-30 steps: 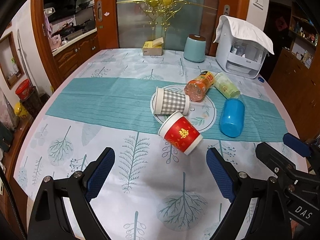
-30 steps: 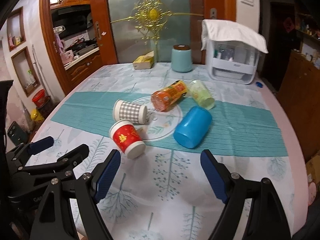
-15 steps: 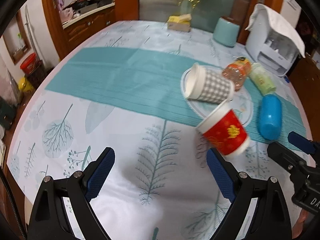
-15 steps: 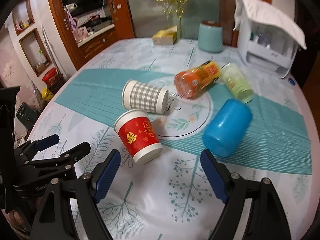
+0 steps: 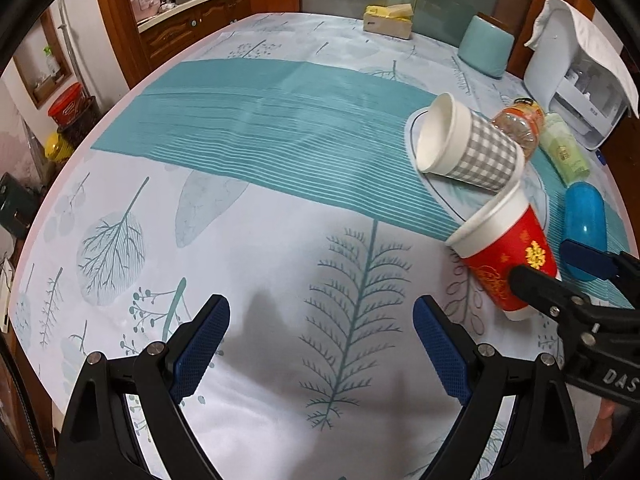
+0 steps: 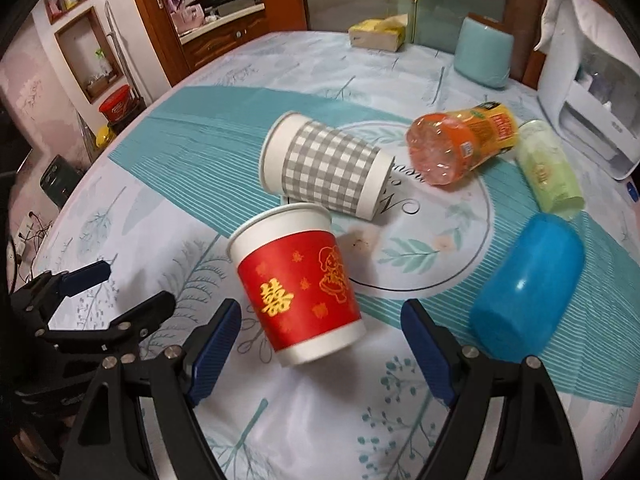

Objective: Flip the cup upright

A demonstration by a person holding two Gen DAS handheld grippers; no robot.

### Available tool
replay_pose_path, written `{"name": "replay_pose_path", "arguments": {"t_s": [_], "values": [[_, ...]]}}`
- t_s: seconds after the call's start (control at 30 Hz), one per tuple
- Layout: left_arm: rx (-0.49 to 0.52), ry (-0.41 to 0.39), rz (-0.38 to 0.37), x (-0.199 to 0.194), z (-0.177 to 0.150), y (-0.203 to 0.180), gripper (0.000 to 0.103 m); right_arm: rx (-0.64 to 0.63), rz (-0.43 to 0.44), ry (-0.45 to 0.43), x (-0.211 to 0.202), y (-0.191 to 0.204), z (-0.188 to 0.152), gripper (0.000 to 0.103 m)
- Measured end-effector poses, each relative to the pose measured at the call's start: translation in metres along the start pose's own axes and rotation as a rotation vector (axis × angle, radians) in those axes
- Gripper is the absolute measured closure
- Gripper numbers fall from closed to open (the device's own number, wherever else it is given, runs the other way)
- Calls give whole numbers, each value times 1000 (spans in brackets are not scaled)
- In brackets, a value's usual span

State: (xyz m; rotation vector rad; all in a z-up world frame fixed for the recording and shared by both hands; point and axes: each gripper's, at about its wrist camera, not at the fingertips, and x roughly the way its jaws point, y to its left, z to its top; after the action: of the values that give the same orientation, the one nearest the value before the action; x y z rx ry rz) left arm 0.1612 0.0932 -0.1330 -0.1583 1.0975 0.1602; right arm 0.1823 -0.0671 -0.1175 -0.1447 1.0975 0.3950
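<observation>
A red paper cup (image 6: 298, 286) with gold print lies on its side on the tablecloth, its mouth toward the far left; it also shows in the left wrist view (image 5: 506, 256). A grey checked paper cup (image 6: 326, 168) lies on its side just behind it, and shows in the left wrist view too (image 5: 466, 144). My right gripper (image 6: 320, 338) is open, its fingers on either side of the red cup's base, close in front of it. My left gripper (image 5: 320, 340) is open and empty over bare tablecloth, left of the red cup.
A blue plastic cup (image 6: 528, 288), an orange bottle (image 6: 460, 144) and a pale green cup (image 6: 548, 168) lie on their sides at the right. A tissue box (image 6: 378, 32), a teal canister (image 6: 484, 52) and a white appliance (image 6: 592, 80) stand at the back.
Both grippers have moved forward and lower toward the table. The right gripper has closed in on the red cup. The left gripper has swung left, so the cups sit at its right edge.
</observation>
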Motion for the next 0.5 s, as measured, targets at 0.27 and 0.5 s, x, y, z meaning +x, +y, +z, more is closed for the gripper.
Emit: {"name": "replay_pose_path", "arguments": {"t_s": [0.27, 0.5], "values": [[-14, 15, 0, 4, -1, 4, 11, 45, 50, 29, 17, -9, 2, 42], [6, 11, -18, -4, -7, 0, 11, 250, 52, 37, -13, -30, -17, 42]]}}
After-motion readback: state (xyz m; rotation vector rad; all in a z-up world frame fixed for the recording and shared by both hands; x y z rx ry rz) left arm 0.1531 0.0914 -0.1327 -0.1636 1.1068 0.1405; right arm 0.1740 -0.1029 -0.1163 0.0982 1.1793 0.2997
